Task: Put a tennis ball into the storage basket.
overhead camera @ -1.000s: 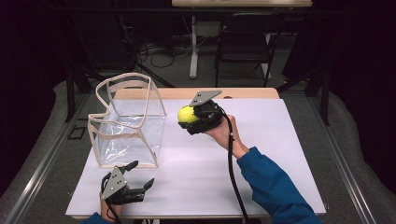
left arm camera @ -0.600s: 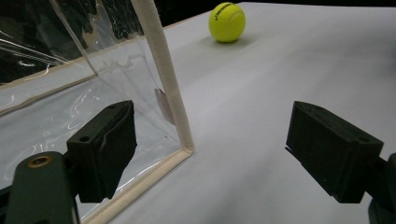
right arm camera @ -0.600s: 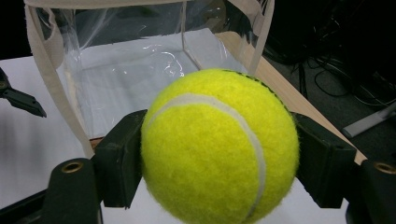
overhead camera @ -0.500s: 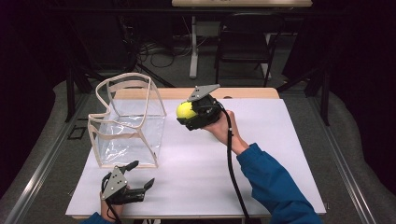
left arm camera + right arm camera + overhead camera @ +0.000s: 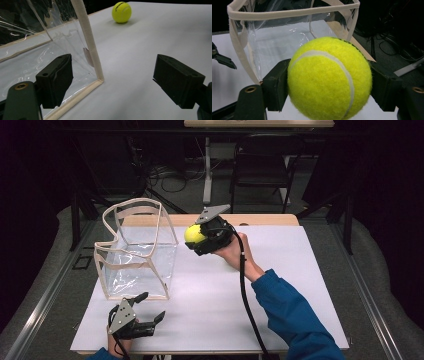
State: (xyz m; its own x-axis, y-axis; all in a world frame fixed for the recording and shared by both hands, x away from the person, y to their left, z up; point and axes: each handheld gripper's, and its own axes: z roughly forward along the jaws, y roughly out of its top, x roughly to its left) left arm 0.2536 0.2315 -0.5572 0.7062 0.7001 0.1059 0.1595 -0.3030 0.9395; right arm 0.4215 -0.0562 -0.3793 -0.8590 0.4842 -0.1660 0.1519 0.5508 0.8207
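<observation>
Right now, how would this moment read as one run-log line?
right claw: shut on tennis ball, raised beside clear bag | left claw: open, holding nothing, by bag's near corner | ball not yet in bag

- In the right gripper view, the tennis ball [image 5: 329, 80] is cut off at the bottom edge and hides the inner faces of the two jaws pressed against it.
- From above, the right hand-held gripper [image 5: 200, 236] covers most of that ball; a yellow patch shows.
- The person's right sleeve [image 5: 295, 320] runs out of the bottom edge.
- The left hand [image 5: 119, 345] is mostly cut off at the bottom edge, under the left hand-held gripper [image 5: 150, 307].
- In the left gripper view, the clear bag [image 5: 50, 45] is cropped at the top and left; print on the far ball [image 5: 121, 12] is too small to read.
</observation>
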